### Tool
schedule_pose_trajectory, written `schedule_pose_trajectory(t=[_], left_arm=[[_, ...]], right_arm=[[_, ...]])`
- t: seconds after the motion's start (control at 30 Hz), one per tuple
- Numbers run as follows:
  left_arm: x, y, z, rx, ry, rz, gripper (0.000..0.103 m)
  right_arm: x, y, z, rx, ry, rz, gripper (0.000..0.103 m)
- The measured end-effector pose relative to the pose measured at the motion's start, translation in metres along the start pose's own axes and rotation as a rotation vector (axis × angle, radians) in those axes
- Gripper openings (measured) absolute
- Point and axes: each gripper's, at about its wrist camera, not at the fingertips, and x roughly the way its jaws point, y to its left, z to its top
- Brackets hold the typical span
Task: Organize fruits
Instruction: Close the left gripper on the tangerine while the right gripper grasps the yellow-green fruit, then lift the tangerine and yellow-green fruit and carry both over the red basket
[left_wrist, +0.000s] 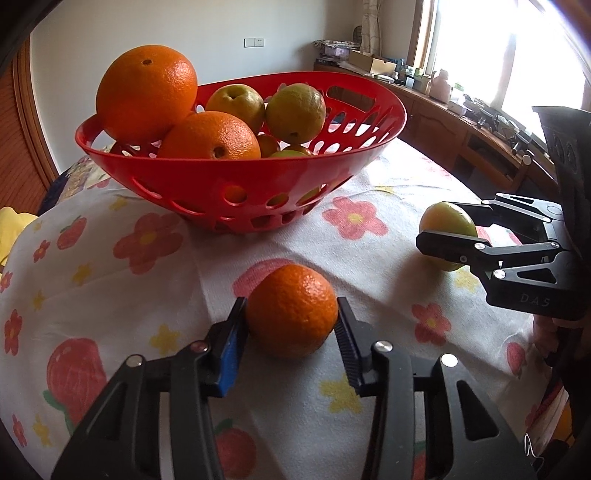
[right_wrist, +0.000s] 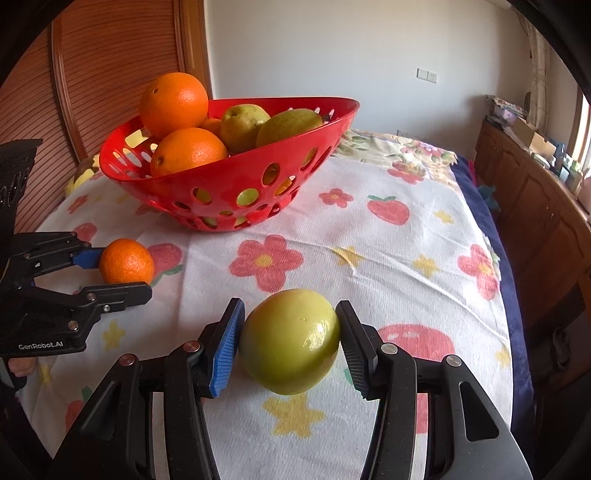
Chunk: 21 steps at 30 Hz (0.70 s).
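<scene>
Red slotted basket (left_wrist: 236, 177) heaped with oranges and greenish fruit on the flowered cloth (left_wrist: 388, 236), left gripper (left_wrist: 291, 325) clamping a small dimpled orange (left_wrist: 291, 308), right gripper (right_wrist: 290, 343) gripping a glossy green apple (right_wrist: 290, 343).

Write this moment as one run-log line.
left gripper: shut on small orange | right gripper: shut on green fruit | red basket: already holding fruit
</scene>
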Motion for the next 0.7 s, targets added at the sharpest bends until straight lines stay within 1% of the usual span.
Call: schedule_pose_trajectory(t=[0.27,0.57,0.7], left_arm=[[-0.02,0.003,0.001,-0.015,-0.057,-0.018,0.043],[-0.065,0.006,0.012,-0.016,-0.159,-0.03,0.043],[-0.08,0.006,0.018,-0.01,-0.199,-0.035,0.043]], right_arm=[[-0.011,0.002,-0.001,-0.009,-0.018,0.012,0.052],[-0.041,0.0,0.021,-0.009,-0.097,0.023,0.052],[-0.056,-0.003,0.037,-0.024,-0.143,0.021,0.052]])
